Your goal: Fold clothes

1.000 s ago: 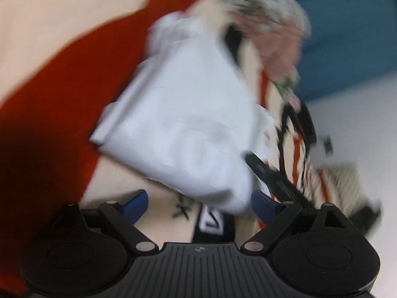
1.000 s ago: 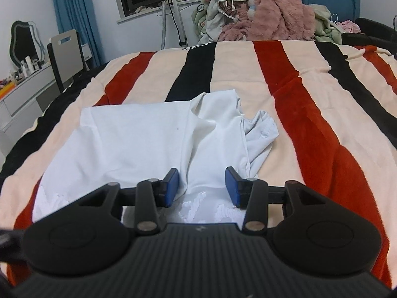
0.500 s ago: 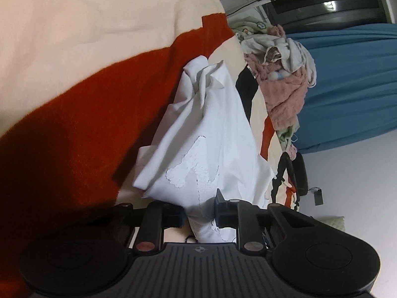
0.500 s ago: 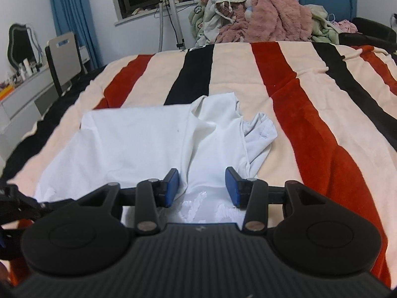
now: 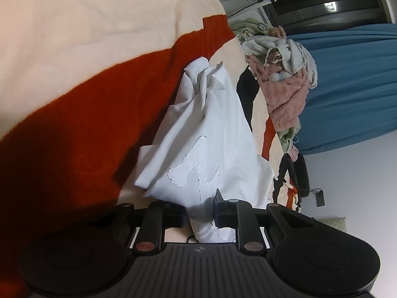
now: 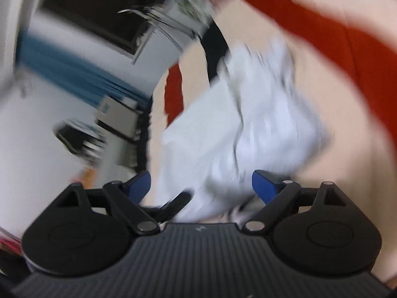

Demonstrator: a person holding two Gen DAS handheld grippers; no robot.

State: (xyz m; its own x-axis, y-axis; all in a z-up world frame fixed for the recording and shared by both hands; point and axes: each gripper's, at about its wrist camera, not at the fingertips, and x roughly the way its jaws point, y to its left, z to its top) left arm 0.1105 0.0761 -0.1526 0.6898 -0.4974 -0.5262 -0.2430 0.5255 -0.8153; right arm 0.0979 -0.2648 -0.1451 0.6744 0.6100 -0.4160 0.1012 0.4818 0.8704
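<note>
White garment: your white T-shirt (image 5: 211,134) lies bunched on the striped blanket (image 5: 86,99), its raised print near your left tool.
Left gripper: your left gripper (image 5: 199,214) is clamped on the shirt's near edge, cloth pinched between both pads.
Right gripper: your right gripper (image 6: 201,186) is opening, jaws wide apart; blurred shirt cloth (image 6: 243,124) sits between them, and the pads do not press on it.
Far side: a laundry pile (image 5: 280,74) sits at the blanket's far end, before a blue curtain (image 5: 352,84).
</note>
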